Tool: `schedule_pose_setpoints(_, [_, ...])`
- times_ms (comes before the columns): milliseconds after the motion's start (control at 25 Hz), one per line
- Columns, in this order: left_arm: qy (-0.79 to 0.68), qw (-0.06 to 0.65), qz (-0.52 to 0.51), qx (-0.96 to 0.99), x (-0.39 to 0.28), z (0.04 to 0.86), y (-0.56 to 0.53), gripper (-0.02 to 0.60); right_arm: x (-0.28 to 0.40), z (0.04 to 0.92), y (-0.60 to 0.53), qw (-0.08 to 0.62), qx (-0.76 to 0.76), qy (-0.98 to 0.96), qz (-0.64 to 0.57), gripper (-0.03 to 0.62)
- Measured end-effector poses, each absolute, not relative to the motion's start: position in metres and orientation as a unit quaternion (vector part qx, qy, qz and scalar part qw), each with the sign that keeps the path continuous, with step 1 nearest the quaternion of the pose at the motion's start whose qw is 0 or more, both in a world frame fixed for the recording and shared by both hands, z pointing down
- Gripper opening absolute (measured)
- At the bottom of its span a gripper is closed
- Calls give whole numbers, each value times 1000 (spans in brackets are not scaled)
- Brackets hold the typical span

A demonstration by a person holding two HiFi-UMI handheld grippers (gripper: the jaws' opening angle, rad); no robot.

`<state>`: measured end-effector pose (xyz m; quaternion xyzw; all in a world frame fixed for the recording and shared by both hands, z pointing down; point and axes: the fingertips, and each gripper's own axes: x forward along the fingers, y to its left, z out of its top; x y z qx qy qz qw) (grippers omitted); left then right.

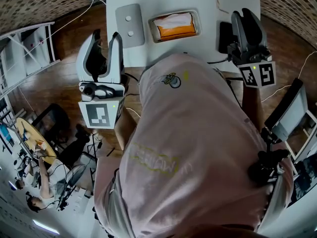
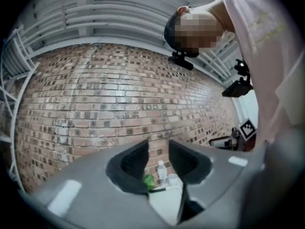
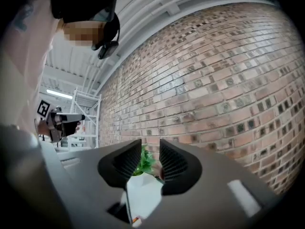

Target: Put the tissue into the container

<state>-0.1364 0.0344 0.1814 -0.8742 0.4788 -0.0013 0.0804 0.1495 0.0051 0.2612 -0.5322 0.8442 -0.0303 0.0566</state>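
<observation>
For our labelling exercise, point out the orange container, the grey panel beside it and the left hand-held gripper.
orange container (image 1: 174,31), head view, its orange front wall.
grey panel (image 1: 130,25), head view, middle of its top face.
left hand-held gripper (image 1: 106,37), head view, midway between its fingertips.

tissue (image 1: 174,20): white, lying in container top | container (image 1: 178,32): orange, open

The left gripper (image 1: 105,46) is held raised at the person's left side, jaws parted with nothing between them. The right gripper (image 1: 249,26) is held level at the right, jaws likewise apart and empty.
</observation>
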Motion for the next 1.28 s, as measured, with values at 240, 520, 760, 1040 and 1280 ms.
schedule_pose_setpoints(240, [257, 115, -288, -915, -110, 324, 66, 219, 90, 346, 21, -223, -351, 895, 160, 114])
schedule_pose_setpoints(520, [24, 220, -559, -799, -151, 475, 25, 288, 94, 468, 23, -418, -92, 882, 198, 143])
schedule_pose_setpoints(760, [-89, 220, -558, -795, -120, 533, 15, 244, 77, 519, 17, -452, 21, 867, 211, 143])
schedule_pose_setpoints(1040, [-166, 234, -549, -785, -96, 564, 4, 244, 59, 542, 9, -456, 96, 862, 196, 141])
schedule_pose_setpoints(1280, [-223, 227, -533, -784, -85, 566, 13, 184, 48, 549, 9, -454, 153, 859, 183, 141])
